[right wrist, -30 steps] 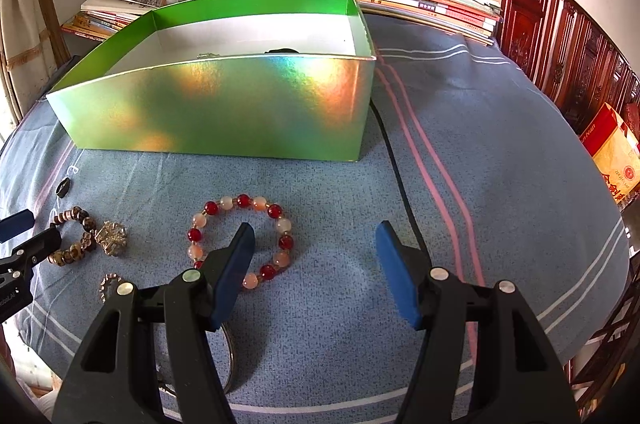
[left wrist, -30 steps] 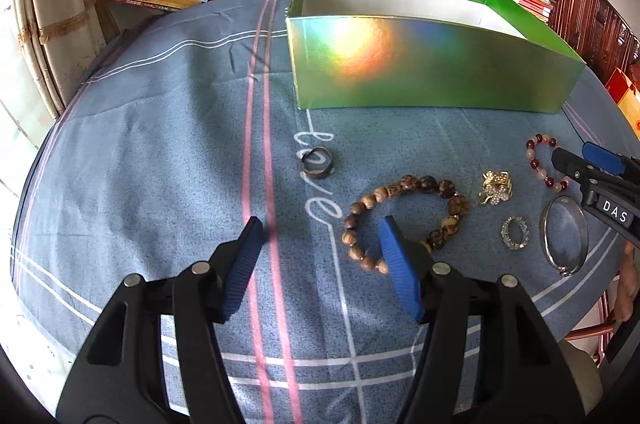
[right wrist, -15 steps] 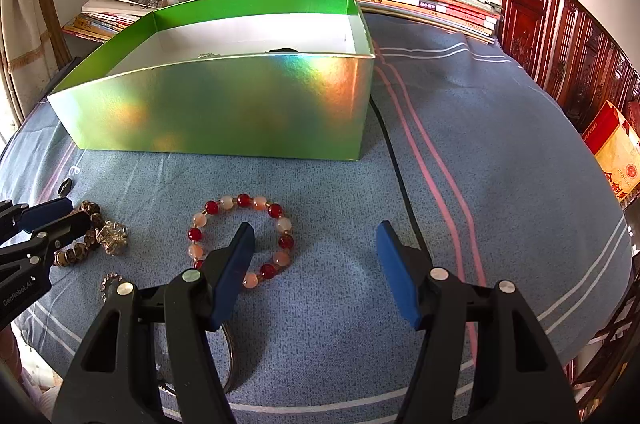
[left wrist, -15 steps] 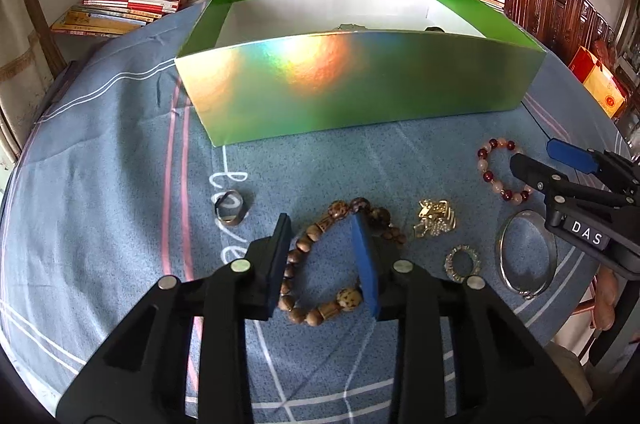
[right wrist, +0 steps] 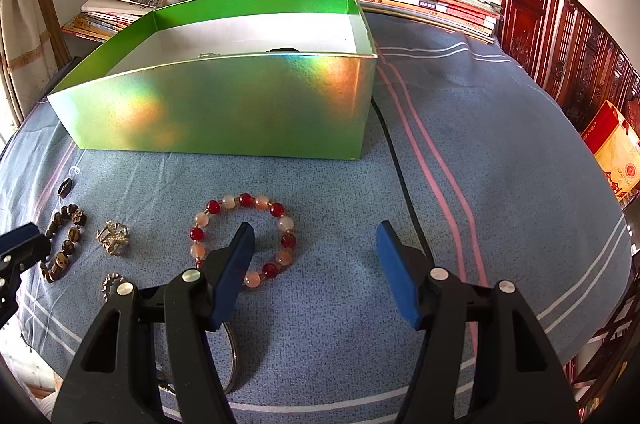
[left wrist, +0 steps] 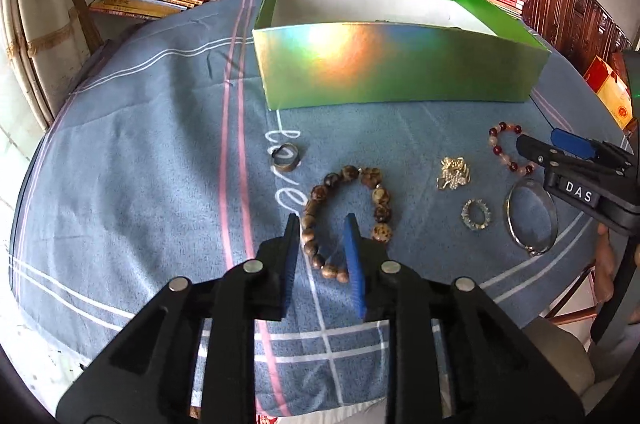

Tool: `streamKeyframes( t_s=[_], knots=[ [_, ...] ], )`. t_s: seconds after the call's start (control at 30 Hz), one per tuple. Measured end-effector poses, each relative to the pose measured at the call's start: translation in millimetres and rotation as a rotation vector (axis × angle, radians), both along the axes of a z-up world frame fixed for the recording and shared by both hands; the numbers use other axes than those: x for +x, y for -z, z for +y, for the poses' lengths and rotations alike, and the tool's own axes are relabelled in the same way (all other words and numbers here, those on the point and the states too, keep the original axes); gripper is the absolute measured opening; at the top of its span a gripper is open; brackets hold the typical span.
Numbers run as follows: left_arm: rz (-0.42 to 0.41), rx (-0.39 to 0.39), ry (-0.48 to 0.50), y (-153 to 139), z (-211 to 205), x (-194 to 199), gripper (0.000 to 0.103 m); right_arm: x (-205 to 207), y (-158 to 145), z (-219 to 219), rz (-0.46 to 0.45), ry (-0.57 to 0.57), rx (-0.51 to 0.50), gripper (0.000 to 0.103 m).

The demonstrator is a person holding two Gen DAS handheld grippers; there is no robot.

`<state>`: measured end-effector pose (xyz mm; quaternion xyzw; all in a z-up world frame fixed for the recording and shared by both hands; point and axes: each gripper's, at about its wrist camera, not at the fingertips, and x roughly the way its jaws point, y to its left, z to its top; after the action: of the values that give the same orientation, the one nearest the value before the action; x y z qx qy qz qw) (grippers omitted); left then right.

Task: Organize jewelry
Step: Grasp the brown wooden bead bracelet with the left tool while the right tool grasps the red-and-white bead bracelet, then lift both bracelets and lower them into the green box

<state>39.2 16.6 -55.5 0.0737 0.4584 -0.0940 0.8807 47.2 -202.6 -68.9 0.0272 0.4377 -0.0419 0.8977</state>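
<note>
The brown wooden bead bracelet (left wrist: 347, 220) lies flat on the blue-clothed tabletop (left wrist: 160, 152), in front of the green box (left wrist: 400, 68). The left hand-held gripper (left wrist: 322, 244) is narrowed around the bracelet's near-left arc, beads between the blue pads, but full contact cannot be confirmed, so the grip is judged not yet secure. The right hand-held gripper (right wrist: 316, 264) is held wide open over the red and peach bead bracelet (right wrist: 243, 239), gripping nothing.

For the pickup to go well, the pads should be lowered until they nearly brush the cloth and closed squarely across the string of beads (round beads tend to roll out of a shallow pinch). The lift is best kept straight up, since the loop will probably dangle and swing, and the box's near wall must be cleared before release. The gold brooch (left wrist: 454, 173), small sparkly ring (left wrist: 476, 215) and silver bangle (left wrist: 532, 216) nearby should be left undisturbed.
</note>
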Motion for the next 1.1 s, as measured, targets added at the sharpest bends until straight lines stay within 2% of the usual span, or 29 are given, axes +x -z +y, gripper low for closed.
streamKeyframes(
  t_s=[0.3, 0.33, 0.37, 0.4, 0.5, 0.67, 0.73, 0.77, 0.9, 0.93, 1.0, 1.07, 1.1],
  knots=[
    [0.010, 0.005, -0.011, 11, -13, 29, 0.025, 1, 1, 1, -0.007, 0.005, 0.008, 0.061],
    [0.009, 0.000, -0.017, 11, -12, 29, 0.026, 1, 0, 1, -0.011, 0.010, 0.009, 0.055],
    [0.013, -0.007, -0.025, 11, -11, 30, 0.026, 0, 0, 2, -0.014, 0.003, 0.008, 0.041],
    [0.015, -0.013, -0.032, 12, -10, 30, 0.026, -1, -1, 4, -0.012, -0.008, 0.009, 0.033],
    [0.012, -0.014, -0.048, 12, -8, 27, 0.023, -3, -3, 17, -0.010, -0.052, -0.026, 0.016],
    [0.028, -0.014, -0.003, 11, -11, 16, 0.021, -5, -4, 25, 0.010, -0.095, -0.009, 0.016],
    [0.031, -0.020, 0.018, 11, -14, 15, 0.022, -4, -4, 23, 0.012, -0.085, -0.004, 0.024],
    [0.027, -0.016, 0.020, 11, -15, 16, 0.026, -4, -4, 22, 0.011, -0.078, -0.006, 0.031],
    [0.013, -0.009, 0.011, 12, -17, 21, 0.030, -3, -3, 19, 0.007, -0.072, 0.000, 0.034],
    [0.010, -0.005, 0.012, 13, -18, 20, 0.030, -3, -2, 20, 0.006, -0.075, -0.004, 0.033],
    [0.005, 0.003, 0.018, 13, -20, 19, 0.028, -4, -2, 22, 0.006, -0.098, 0.015, 0.016],
    [0.012, -0.013, 0.033, 13, -21, 18, 0.012, -4, -2, 26, 0.008, -0.114, 0.019, 0.009],
    [0.013, -0.008, 0.034, 13, -22, 17, 0.012, -4, -3, 28, 0.008, -0.113, 0.016, 0.008]
  ],
)
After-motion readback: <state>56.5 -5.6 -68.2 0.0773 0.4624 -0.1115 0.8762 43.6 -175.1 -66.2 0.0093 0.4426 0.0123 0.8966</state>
